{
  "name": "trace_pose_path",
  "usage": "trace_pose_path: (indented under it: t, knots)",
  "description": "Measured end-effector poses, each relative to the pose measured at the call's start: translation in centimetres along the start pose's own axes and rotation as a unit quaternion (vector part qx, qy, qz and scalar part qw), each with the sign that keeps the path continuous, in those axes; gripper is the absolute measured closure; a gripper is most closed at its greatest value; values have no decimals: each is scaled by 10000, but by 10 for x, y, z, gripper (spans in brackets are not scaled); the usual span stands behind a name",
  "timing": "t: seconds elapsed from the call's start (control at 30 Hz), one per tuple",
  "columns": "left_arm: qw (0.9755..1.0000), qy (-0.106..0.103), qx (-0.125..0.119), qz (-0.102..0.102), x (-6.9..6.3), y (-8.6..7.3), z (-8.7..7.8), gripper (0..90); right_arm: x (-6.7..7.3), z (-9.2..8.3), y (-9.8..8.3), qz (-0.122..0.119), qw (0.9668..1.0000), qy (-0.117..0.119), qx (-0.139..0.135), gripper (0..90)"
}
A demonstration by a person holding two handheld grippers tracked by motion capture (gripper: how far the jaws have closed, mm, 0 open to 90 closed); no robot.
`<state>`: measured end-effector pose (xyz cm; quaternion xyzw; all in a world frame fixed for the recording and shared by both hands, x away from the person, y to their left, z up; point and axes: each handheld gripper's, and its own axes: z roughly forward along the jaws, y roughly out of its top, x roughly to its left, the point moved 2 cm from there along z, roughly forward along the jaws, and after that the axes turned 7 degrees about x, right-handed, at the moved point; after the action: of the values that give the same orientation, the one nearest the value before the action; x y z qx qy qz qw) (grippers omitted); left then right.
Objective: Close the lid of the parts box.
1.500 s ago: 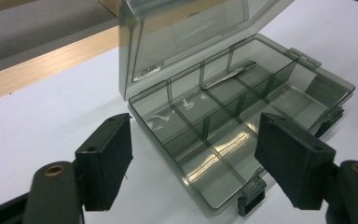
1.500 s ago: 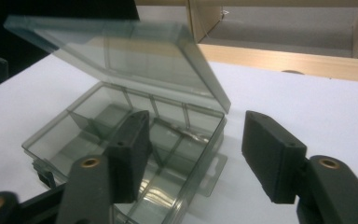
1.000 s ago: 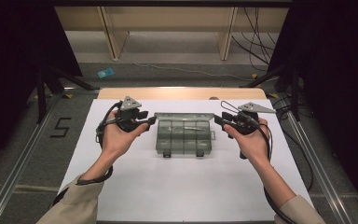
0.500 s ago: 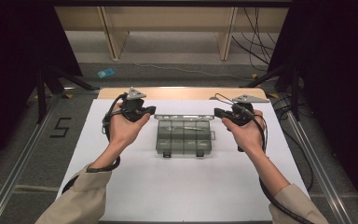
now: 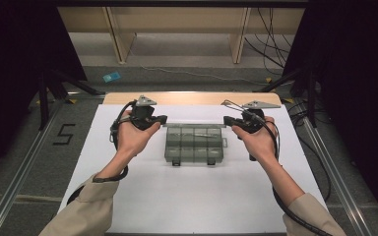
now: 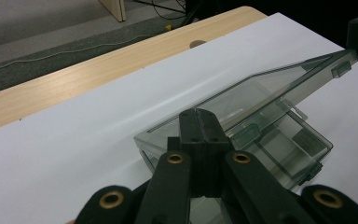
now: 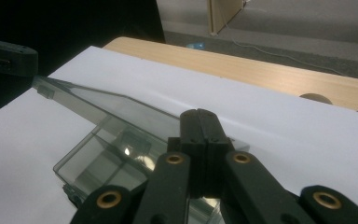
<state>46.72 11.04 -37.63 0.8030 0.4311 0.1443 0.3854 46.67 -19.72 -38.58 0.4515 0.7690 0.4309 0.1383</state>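
Box (image 5: 194, 144) sits mid-table, lid (image 6: 261, 88) propped partway up. Left gripper (image 5: 161, 118) and right gripper (image 5: 228, 121), jaws closed with nothing held, flank its back corners, likely to lift the lid.

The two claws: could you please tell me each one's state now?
Left claw: closed, pinching one end of the raised box lid.
Right claw: closed, pinching the lid's other end.
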Motion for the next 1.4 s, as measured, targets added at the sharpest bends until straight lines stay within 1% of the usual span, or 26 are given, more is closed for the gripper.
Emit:
trace_pose_path:
  t: [0.07,0.1,0.17,0.2,0.27,0.3,0.33,0.37,0.4,0.47,0.53,0.57,0.6,0.63,0.7,0.73,0.77,0.8,1.07,1.1,1.13,1.23,1.27,1.3,1.37,1.4]
  knots:
    - [10000,-11,34,6,-1,-2,1,900,1,-1,-1,56,9999,26,79,900]
    - [10000,3,49,9,-1,-3,1,899,0,0,-2,-26,10000,-6,77,900]
    - [10000,4,77,62,-2,-4,1,900,2,1,-4,58,9999,72,93,900]
    - [10000,-26,84,40,-3,-5,2,900,2,1,-4,9,9999,53,104,900]
    - [9999,-6,105,79,-4,-7,2,900,2,2,-6,16,9999,72,140,900]
    - [9997,-51,188,160,-3,-8,1,899,2,2,-6,-24,9999,59,132,900]
    - [9997,-15,169,148,-5,-9,2,899,3,2,-7,18,9998,77,167,900]
    - [9998,-21,175,127,-5,-10,2,899,3,2,-8,-15,9998,98,190,900]
    - [9994,-42,247,231,-5,-12,1,900,3,2,-9,-17,9997,99,214,900]
    - [9996,-69,209,179,-7,-14,3,899,4,2,-12,-12,9996,105,261,900]
    - [9996,-39,214,188,-9,-16,3,899,4,3,-15,-18,9995,117,297,900]
    - [9996,-56,216,194,-9,-17,4,899,4,3,-17,10,9993,128,345,900]
    - [9992,-81,274,269,-10,-18,3,899,4,4,-18,-51,9994,154,304,900]
    - [9990,-88,309,299,-10,-19,3,900,5,5,-20,-22,9992,145,362,900]
    - [9993,-93,273,246,-12,-21,4,899,5,6,-23,-53,9993,149,344,900]
    - [9993,-87,272,242,-13,-22,5,899,5,6,-25,-33,9990,174,401,900]
    - [9992,-94,288,274,-14,-23,5,899,5,6,-26,-66,9992,165,366,900]
    - [9992,-94,288,263,-14,-23,5,899,6,6,-27,-38,9989,183,421,900]
    - [9987,-99,357,337,-18,-32,6,899,7,7,-35,-48,9987,209,468,900]
    - [9985,-89,370,390,-18,-33,7,899,7,7,-36,-22,9986,205,489,900]
    - [9988,-87,348,345,-19,-35,7,899,7,7,-36,-90,9986,195,475,900]
    - [9980,-87,429,450,-19,-39,8,899,8,6,-40,-87,9982,234,554,900]
    - [9978,-69,460,475,-19,-41,8,899,8,8,-41,-114,9985,223,489,900]
    - [9976,-72,477,498,-19,-42,8,899,8,7,-42,-90,9981,231,559,900]
    - [9965,-53,573,612,-18,-44,8,899,9,7,-44,-73,9984,233,519,900]
    - [9966,-59,563,595,-18,-45,8,899,9,7,-45,-94,9982,220,543,900]
